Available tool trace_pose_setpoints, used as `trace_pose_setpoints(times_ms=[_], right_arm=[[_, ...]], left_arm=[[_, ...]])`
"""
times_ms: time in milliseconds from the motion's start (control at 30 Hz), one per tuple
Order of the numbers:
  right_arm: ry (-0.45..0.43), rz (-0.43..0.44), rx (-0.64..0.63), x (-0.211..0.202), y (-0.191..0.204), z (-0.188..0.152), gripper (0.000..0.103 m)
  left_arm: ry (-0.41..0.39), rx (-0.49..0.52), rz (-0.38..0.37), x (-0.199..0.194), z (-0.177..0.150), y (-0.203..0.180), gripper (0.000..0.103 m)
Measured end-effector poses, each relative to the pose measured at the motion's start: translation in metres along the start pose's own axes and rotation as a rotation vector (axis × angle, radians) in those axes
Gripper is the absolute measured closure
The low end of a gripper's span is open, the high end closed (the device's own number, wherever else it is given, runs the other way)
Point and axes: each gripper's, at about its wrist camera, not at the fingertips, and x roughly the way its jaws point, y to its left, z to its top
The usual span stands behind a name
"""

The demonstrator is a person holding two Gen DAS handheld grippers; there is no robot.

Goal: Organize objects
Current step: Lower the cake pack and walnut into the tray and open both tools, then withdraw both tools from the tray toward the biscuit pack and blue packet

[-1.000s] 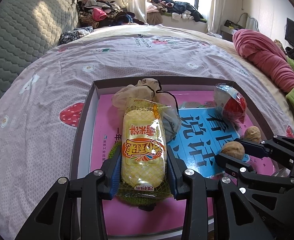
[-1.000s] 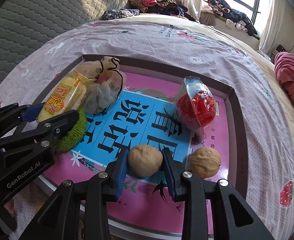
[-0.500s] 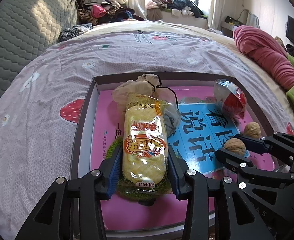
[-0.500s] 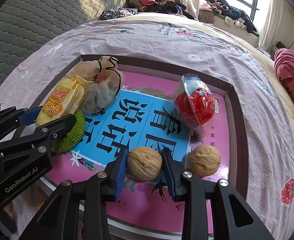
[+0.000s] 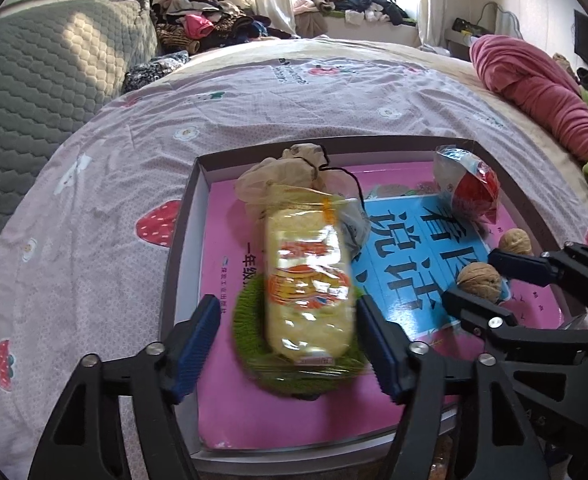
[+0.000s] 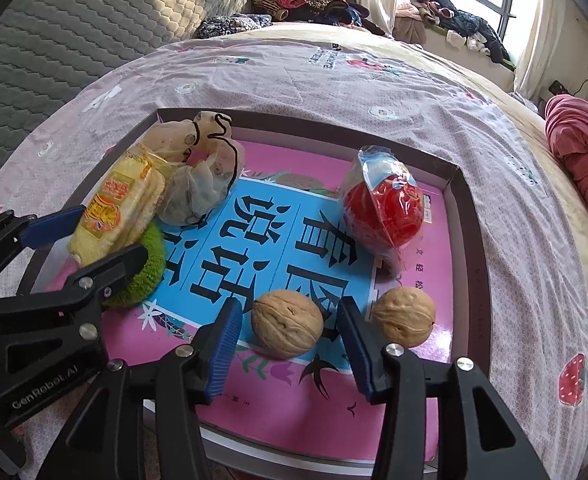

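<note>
Nearest to me, my left tool (image 5: 290,344) stands with its jaws opening, the pads clear of the yellow snack packet (image 5: 307,288) that lies between them; nothing is gripped. The packet rests on a green knitted pad (image 5: 250,344) in the near left part of the shallow box (image 5: 182,240), its long axis running away from me toward the far wall, the sealed far end lying against the drawstring pouch (image 5: 286,176).

My right tool (image 6: 290,344) likewise has its jaws opening, the near walnut (image 6: 287,329) sitting loose between the pads on the pink-and-blue book (image 6: 278,240) that lines the box floor. Its long axis lies roughly across the tool, seam toward me. The second walnut (image 6: 403,316) sits just beside it, outside the right jaw.

Farther in, the red wrapped ball (image 6: 381,210) stands near the right wall of the box, on the bed (image 6: 333,80).

I judge both placements essentially done: five items are inside the box, and what remains is to draw both tools back. Whether more items wait outside the box, I cannot tell.
</note>
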Motion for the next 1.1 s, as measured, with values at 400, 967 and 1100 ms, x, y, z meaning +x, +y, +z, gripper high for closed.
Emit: trace_pose_setpoints(times_ms=[400, 967, 1100], right_arm=[[-0.043, 0.0, 0.022, -0.018, -0.008, 0.003, 0.042], [-0.145, -0.058, 0.058, -0.059, -0.019, 0.008, 0.02], [-0.188, -0.049, 0.068, -0.072, -0.019, 0.009, 0.018]], left_arm=[[0.005, -0.007, -0.013, -0.009, 0.001, 0.003, 0.024], [-0.049, -0.018, -0.024, -0.039, 0.006, 0.009, 0.009], [-0.06, -0.033, -0.025, -0.044, 0.008, 0.013, 0.001]])
